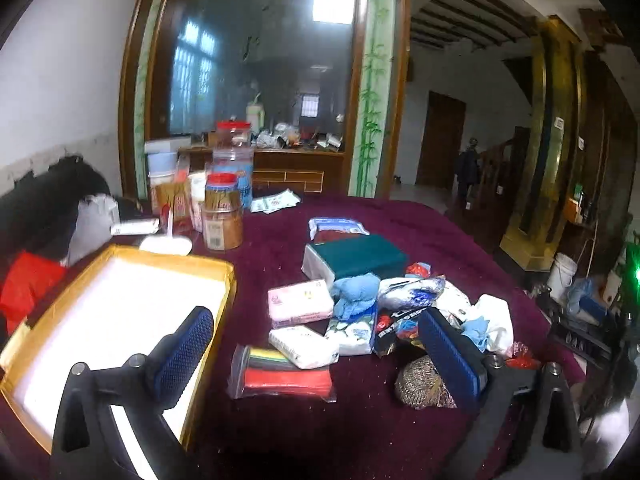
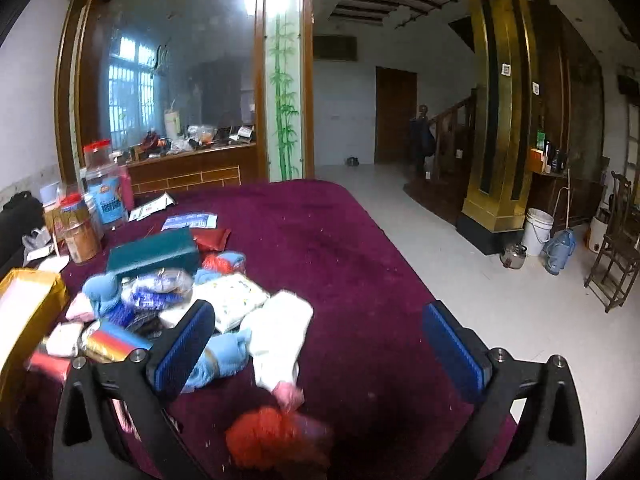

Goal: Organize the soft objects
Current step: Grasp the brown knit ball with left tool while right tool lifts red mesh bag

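Note:
A heap of soft packs lies on the maroon tablecloth: a pink tissue pack, a white tissue pack, a bag of coloured cloths, a blue cloth, a green-topped pack and a metal scourer. An open yellow box with a white inside stands at left. My left gripper is open above the packs, empty. My right gripper is open above a white sock, a blue sock and a red fluffy item.
Jars and containers stand at the table's back left, beside a black bag. The table edge drops to a tiled floor at right, with a white bucket and a wooden chair beyond.

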